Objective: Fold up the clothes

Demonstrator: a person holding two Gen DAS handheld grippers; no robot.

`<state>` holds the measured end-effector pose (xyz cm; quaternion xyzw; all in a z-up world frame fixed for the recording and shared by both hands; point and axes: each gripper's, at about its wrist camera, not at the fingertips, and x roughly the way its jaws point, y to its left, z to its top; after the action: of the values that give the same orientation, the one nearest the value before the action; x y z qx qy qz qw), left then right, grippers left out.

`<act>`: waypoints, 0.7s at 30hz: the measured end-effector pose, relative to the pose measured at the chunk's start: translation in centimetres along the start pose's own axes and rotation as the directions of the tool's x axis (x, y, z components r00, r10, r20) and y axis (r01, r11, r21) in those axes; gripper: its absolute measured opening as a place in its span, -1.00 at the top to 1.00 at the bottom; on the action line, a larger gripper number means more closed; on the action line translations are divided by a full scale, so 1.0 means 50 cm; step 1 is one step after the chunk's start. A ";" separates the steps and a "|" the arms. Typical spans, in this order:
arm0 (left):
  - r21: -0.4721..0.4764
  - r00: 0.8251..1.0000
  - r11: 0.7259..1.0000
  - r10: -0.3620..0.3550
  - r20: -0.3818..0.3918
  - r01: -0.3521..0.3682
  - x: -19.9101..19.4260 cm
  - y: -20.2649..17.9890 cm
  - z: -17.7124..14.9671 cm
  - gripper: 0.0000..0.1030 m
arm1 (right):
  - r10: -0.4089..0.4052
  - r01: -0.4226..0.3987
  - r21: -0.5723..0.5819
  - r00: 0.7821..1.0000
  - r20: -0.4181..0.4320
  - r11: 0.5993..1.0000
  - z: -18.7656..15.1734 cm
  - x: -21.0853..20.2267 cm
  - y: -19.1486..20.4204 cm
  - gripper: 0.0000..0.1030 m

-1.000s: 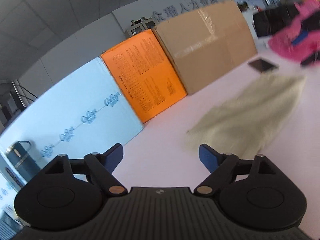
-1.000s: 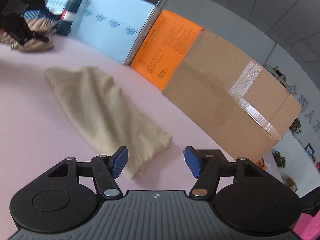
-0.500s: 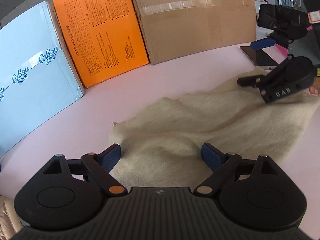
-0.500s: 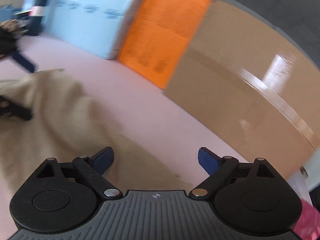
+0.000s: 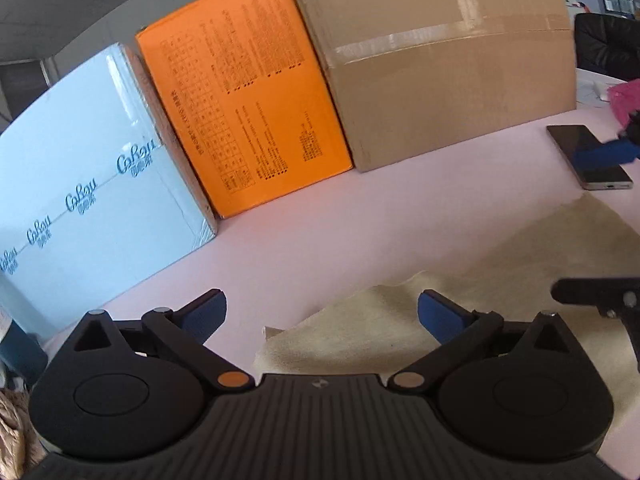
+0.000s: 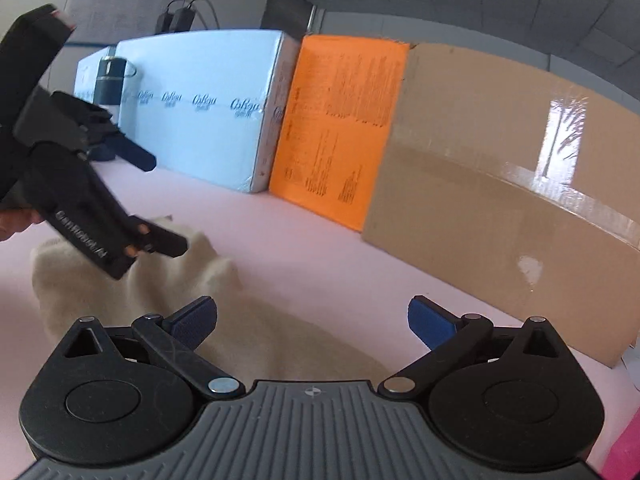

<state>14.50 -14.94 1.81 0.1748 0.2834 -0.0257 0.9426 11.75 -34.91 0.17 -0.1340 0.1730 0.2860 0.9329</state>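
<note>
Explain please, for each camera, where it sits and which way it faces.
Left wrist view: on the left gripper, low over the beige cloth, facing the orange box; open blue fingers show.
Right wrist view: on the right gripper, facing the boxes from the cloth's other end; open fingers show, and a hand holding the left gripper.
Shared: cloth, pink table, orange, light blue and cardboard boxes; each sees the other gripper.
</note>
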 end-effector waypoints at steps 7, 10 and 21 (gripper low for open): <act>-0.051 1.000 0.999 0.010 0.013 -0.009 0.036 -0.001 -0.047 -1.00 | -0.017 0.022 0.036 0.992 -0.125 0.999 -0.005 0.035 -0.008 -0.99; -0.041 1.000 0.999 0.019 0.021 -0.018 0.032 -0.007 -0.048 -1.00 | -0.018 0.021 0.026 0.992 -0.128 0.999 -0.005 0.036 -0.004 -1.00; -0.127 0.999 0.991 -0.051 -0.005 0.050 0.042 0.022 -0.050 -1.00 | -0.015 0.035 0.138 0.990 -0.143 0.990 -0.008 0.031 -0.045 -1.00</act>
<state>15.10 -12.96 -0.95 0.1074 0.2925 -0.0311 0.9497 14.19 -36.09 -0.46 -0.0902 0.2567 0.2513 0.9289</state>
